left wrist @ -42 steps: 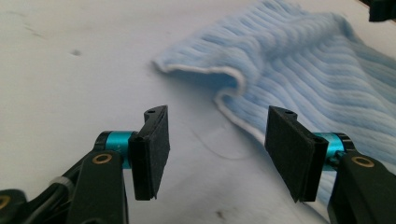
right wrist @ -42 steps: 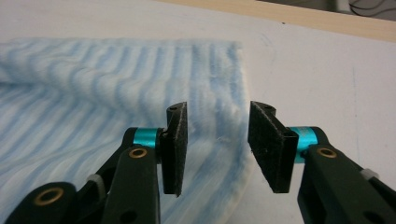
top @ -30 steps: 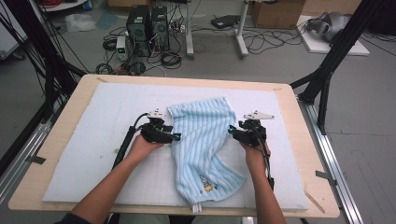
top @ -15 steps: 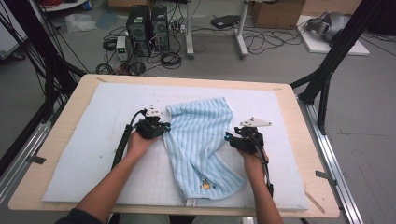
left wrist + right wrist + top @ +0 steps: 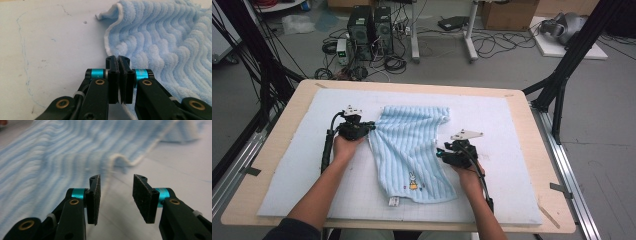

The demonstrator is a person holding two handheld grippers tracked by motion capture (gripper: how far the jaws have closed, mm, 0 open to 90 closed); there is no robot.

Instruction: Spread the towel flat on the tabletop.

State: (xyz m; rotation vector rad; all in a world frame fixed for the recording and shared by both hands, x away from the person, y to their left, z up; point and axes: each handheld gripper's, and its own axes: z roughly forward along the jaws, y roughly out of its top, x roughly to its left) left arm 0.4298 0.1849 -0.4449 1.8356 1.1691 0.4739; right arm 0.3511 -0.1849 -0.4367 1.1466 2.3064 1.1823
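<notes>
From the high view I see the blue towel (image 5: 414, 152) spread on the white mat (image 5: 512, 130) that covers the tabletop (image 5: 544, 165), a little toward seven o'clock of the mat's centre. Its long side runs from twelve to six o'clock, and a small embroidered figure and a white tag sit near its six o'clock edge. My left hand-held gripper (image 5: 371, 127) is at the towel's nine o'clock edge, near the upper corner, touching the cloth. My right hand-held gripper (image 5: 439, 152) sits at the three o'clock edge, about halfway down, its tips at the hem.

In the left gripper view, my left hand-held gripper (image 5: 119, 60) has its jaws pressed together, and the towel's white hem (image 5: 108, 47) runs down into the seam between the pads, so it is clamped on the edge of the towel (image 5: 170, 42). The ribbed cloth fills the field from twelve round to four o'clock; bare mat (image 5: 50, 50) lies toward nine o'clock.

In the right gripper view, my right hand-held gripper (image 5: 116, 186) stands with a clear gap between its pads; its jaws have just been closing. The towel's hem (image 5: 120, 158) curls up just beyond the tips at twelve o'clock, not pinched. The striped towel (image 5: 50, 157) stretches toward ten o'clock, and mat (image 5: 180, 162) lies toward two o'clock.
</notes>
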